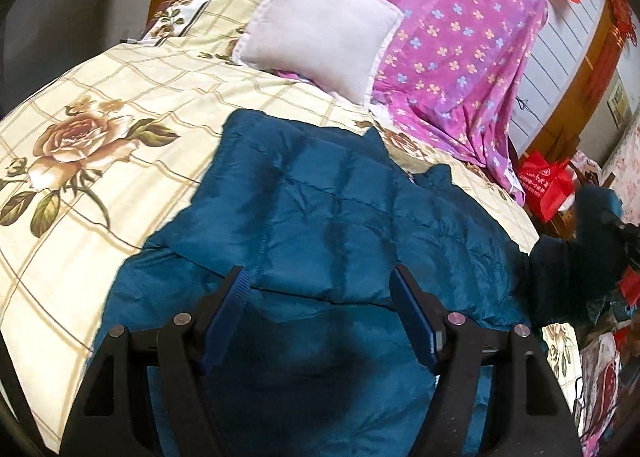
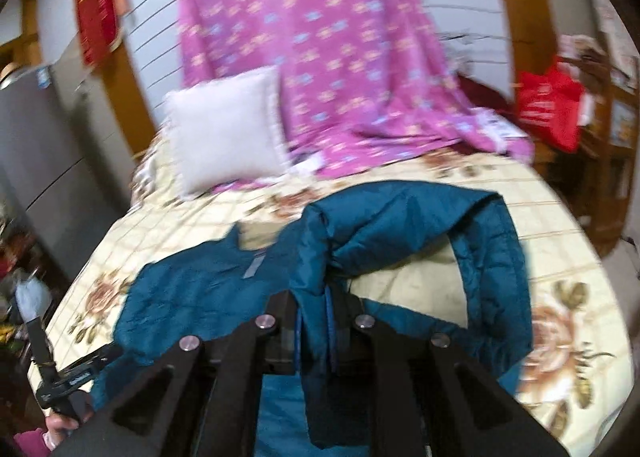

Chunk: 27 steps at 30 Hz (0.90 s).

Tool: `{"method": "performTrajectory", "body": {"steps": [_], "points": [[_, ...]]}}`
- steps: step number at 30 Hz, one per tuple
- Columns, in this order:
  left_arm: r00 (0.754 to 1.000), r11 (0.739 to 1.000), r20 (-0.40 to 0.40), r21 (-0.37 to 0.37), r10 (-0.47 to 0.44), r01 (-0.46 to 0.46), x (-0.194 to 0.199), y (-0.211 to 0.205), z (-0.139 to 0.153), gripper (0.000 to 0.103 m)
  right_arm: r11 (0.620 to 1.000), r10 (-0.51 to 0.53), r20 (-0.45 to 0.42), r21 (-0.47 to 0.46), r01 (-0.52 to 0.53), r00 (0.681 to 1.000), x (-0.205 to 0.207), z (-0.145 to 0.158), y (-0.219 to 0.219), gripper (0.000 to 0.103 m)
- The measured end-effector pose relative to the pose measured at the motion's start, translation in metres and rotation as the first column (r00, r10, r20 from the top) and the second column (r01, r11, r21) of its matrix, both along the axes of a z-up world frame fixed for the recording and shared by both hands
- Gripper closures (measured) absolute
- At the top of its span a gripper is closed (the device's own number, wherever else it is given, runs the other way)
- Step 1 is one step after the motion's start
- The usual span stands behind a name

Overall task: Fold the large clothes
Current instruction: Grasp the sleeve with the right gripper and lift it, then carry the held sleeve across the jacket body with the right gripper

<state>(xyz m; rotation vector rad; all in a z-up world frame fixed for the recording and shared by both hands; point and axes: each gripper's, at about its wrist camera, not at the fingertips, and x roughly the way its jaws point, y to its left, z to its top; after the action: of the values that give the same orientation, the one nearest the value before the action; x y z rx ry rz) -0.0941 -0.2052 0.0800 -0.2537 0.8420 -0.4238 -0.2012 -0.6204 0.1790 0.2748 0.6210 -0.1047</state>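
Observation:
A teal padded jacket (image 1: 320,209) lies on the bed's cream floral sheet (image 1: 100,137). My left gripper (image 1: 320,285) is open just above the jacket's near part, with nothing between its blue pads. In the right wrist view my right gripper (image 2: 316,309) is shut on a fold of the jacket (image 2: 400,217) and holds it lifted, so a sleeve arches over the sheet (image 2: 560,257). The rest of the jacket lies flat to the left (image 2: 192,289). The left gripper's handle and hand show at the lower left (image 2: 68,381).
A white pillow (image 1: 320,29) leans at the head of the bed beside a pink flowered sheet (image 1: 460,37) draped over something tall. A red bag (image 1: 548,185) sits off the bed's right side. Grey cabinets (image 2: 40,161) stand left of the bed.

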Motion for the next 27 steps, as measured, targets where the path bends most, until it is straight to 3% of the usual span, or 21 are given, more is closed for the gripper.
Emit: {"method": "performTrajectory", "body": {"steps": [6,13,15,17,19,24,27], "points": [[0.999,0.999,-0.015,-0.02,0.028,-0.028,0.009,0.019,-0.005,0.044,0.984,0.168,-0.061,0.064,-0.164,0.984,0.067,-0.029,0.087,0.094],[0.999,0.999,-0.035,-0.019,0.036,-0.037,0.016,0.031,-0.014,0.044,0.948,0.263,-0.15,0.225,-0.226,0.953,0.12,-0.093,0.143,0.093],[0.999,0.999,-0.042,-0.018,0.033,-0.034,0.018,0.032,-0.017,0.044,0.94,0.273,-0.163,0.257,-0.226,0.948,0.129,-0.108,0.151,0.085],[0.998,0.999,-0.049,-0.019,0.034,-0.035,0.018,0.033,-0.019,0.044,0.923,0.292,-0.159,0.305,-0.235,0.943,0.133,-0.117,0.153,0.065],[0.998,0.999,-0.054,-0.024,0.035,-0.036,0.019,0.033,-0.022,0.044,0.914,0.303,-0.138,0.321,-0.247,0.943,0.13,-0.116,0.157,0.055],[0.997,0.999,-0.061,-0.032,0.04,-0.042,0.019,0.031,-0.022,0.044,0.918,0.347,-0.118,0.244,-0.312,0.93,0.114,-0.086,0.168,0.052],[0.998,0.999,-0.056,-0.032,0.038,-0.04,0.016,0.028,-0.02,0.044,0.917,0.367,-0.112,0.211,-0.339,0.923,0.108,-0.065,0.17,0.042]]}}
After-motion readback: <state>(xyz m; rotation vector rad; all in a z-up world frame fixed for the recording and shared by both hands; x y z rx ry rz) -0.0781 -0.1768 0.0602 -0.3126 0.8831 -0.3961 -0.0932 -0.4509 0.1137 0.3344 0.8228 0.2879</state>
